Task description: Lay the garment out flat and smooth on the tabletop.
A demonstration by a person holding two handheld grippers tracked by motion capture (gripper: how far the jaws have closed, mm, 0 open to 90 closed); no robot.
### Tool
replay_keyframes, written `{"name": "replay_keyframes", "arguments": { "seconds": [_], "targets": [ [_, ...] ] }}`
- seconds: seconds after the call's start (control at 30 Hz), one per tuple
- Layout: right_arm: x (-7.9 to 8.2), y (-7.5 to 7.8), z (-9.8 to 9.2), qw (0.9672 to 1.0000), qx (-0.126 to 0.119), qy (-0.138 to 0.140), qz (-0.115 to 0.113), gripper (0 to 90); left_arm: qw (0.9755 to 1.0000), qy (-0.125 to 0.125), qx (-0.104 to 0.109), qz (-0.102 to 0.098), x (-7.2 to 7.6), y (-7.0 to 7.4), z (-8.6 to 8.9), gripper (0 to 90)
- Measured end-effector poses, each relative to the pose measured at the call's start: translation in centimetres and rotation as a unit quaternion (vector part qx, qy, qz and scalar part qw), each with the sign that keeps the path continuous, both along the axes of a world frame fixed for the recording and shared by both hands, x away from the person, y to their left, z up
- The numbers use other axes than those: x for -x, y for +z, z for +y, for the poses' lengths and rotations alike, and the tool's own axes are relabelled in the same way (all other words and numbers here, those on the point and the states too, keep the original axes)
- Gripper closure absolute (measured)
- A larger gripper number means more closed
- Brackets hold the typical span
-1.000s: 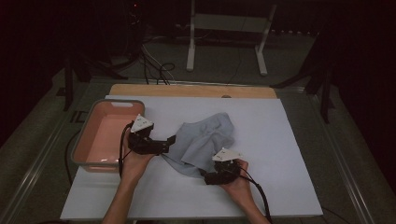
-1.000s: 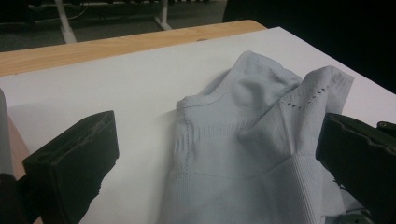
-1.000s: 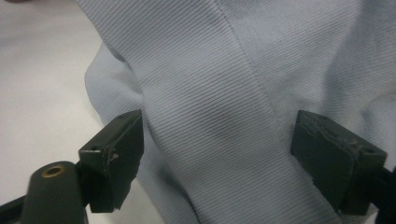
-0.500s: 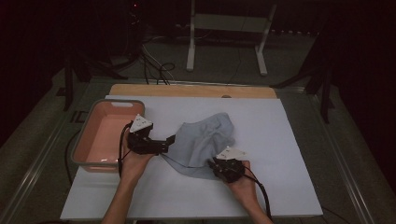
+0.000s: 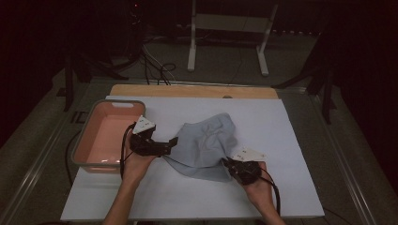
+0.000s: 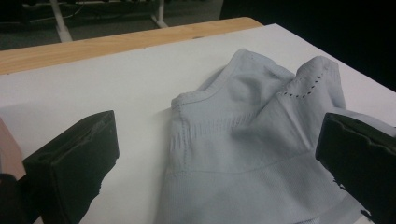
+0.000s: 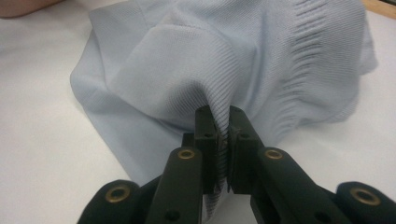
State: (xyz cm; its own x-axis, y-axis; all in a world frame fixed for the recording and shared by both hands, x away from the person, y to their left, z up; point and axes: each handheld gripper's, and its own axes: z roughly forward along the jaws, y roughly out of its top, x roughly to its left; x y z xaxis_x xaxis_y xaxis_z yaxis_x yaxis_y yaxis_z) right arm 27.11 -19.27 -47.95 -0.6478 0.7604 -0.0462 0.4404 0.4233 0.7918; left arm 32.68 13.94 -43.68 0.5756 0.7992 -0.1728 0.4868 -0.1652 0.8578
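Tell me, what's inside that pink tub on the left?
The pink tub looks empty: bare pink floor. Its near right corner is covered by the left gripper, so anything lying there can't be seen.

bare white mat [image 5: 263,117] behind and right of the cloth [image 5: 206,145], pink tub [image 5: 101,136] blocking the left side

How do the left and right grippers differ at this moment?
The left gripper has its jaws wide apart and holds nothing; the right gripper has just been closing and is clamped on a fold of the pale blue garment. The left sits at the garment's pink-tub side, the right at its near edge. Both point toward it.
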Motion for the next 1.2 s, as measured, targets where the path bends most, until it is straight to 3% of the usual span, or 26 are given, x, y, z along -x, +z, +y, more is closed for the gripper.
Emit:
{"name": "replay_keyframes", "arguments": {
  "seconds": [0.33, 0.6, 0.93, 1.2],
  "targets": [
    [1.7, 0.0, -2.2, 0.9999, -0.002, -0.015, 0.001, 84.9, 1.0, -0.005, -0.005, 0.001, 0.3, -0.1, -0.3, 2.7],
    [2.5, 0.3, -3.5, 0.9997, 0.003, -0.025, -0.001, 84.9, 0.9993, -0.03, -0.021, 0.011, 0.5, -0.8, -1.6, 9.4],
    [2.1, 1.0, -4.9, 0.9982, -0.022, -0.053, -0.014, 84.9, 0.9957, -0.078, -0.049, 0.012, 1.1, -1.7, -4.4, 15.5],
    [1.7, 1.6, -5.8, 0.9967, -0.035, -0.069, -0.023, 84.8, 0.9947, -0.075, -0.066, 0.024, 1.0, -2.6, -4.6, 15.8]
  ]
}}
